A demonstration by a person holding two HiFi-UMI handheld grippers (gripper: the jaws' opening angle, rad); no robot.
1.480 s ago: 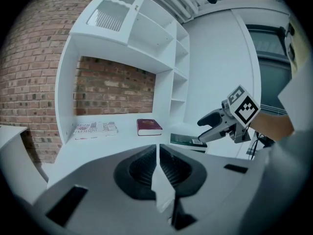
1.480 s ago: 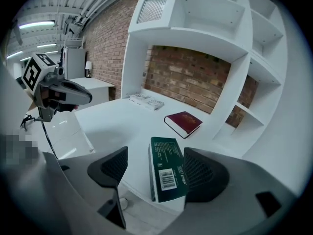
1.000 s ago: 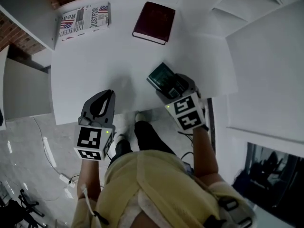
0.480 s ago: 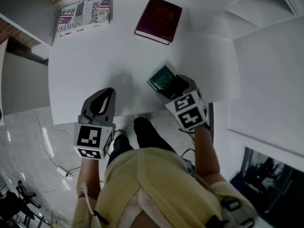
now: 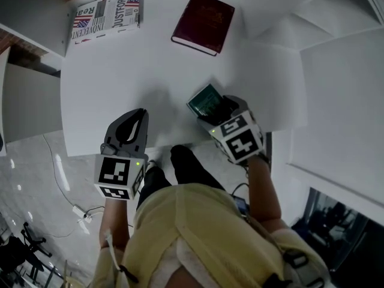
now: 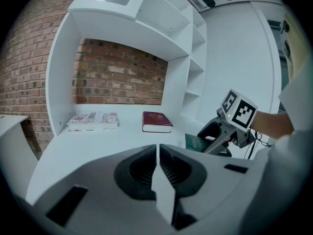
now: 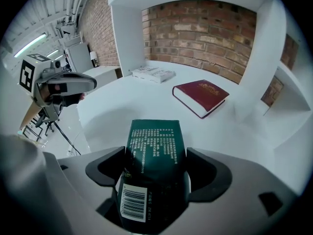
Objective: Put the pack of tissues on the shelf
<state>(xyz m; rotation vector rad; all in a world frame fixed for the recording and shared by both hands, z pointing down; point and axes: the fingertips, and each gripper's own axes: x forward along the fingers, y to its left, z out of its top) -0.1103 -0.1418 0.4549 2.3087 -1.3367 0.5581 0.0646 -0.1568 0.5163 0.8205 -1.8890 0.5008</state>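
The pack of tissues [image 5: 206, 101], dark green, lies on the white desk [image 5: 120, 71] near its front edge. My right gripper [image 5: 219, 110] points steeply down over the pack's near end. In the right gripper view the pack [image 7: 155, 141] fills the gap between the jaws of that gripper [image 7: 155, 156], which have just been opening and stand wide; I see no squeeze. My left gripper [image 5: 139, 117] hovers at the desk's front edge to the left, and its jaws [image 6: 157, 153] meet with nothing between them. The white shelves [image 5: 312, 17] rise at the right.
A dark red book [image 5: 203, 23] lies at the back of the desk, and a newspaper-print book [image 5: 107, 18] at the back left. A brick wall [image 7: 205, 18] backs the alcove. The person's legs and a floor cable [image 5: 72, 212] are below the desk edge.
My right gripper has sunk and tipped a little further down over the pack's near end. The pack has stayed on the desk. The left gripper has barely shifted.
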